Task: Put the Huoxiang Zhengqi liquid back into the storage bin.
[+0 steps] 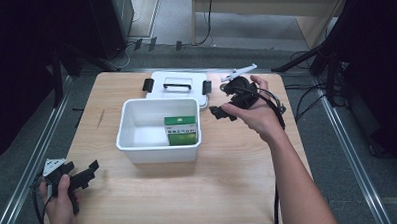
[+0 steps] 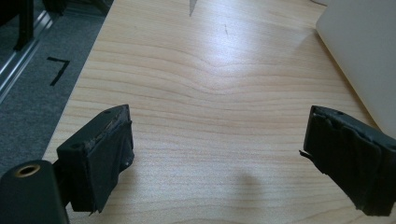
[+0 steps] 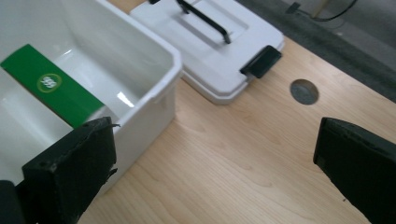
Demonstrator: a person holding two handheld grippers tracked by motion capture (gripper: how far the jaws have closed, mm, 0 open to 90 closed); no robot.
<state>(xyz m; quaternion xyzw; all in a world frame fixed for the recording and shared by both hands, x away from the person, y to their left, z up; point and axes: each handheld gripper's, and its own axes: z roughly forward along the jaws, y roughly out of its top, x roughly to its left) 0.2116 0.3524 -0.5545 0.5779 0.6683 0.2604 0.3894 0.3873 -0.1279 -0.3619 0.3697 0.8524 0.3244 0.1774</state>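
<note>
High view first: the left tongs [image 1: 83,177] sit spread wide and empty at the near left corner of the tabletop [image 1: 239,180], well off from the white bin [image 1: 158,143]. Right tongs [image 1: 226,112] hover just right of that bin, jaws wide apart too, nothing between them. Inside the bin, a green box [image 1: 181,130] leans at its right wall. Behind the bin lies its white lid [image 1: 178,85], black handle up, clips on both ends.

Green box [image 3: 51,91] inside white bin [image 3: 154,93]: round white logo on top, looks like "999", not 100% sure. In high view, box front [image 1: 181,128] has white label strip, print too small to read.
</note>
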